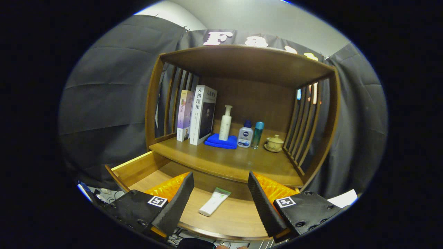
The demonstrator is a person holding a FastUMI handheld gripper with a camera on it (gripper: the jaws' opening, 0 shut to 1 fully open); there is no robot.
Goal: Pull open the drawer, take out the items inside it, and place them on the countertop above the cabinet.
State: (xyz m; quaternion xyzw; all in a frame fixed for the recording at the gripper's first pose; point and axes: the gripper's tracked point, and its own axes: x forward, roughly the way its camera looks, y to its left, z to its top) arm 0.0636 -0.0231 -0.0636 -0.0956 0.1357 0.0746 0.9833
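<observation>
The wooden drawer [136, 167] is pulled out below the cabinet's countertop [228, 162]. A white tube with a green end [214, 201] lies flat on the drawer's floor, between and just ahead of my fingers. My gripper [220, 186] hovers above the drawer, open, with nothing between its fingers. Both fingertips [185, 192] stand wide apart on either side of the tube.
On the countertop under the shelf roof stand two books [199, 114], a white pump bottle [225, 123] on a blue cloth [220, 141], a small white bottle [245, 135], a teal bottle [258, 134] and a lidded cup on a saucer [274, 143]. Slatted sides [306, 128] flank it.
</observation>
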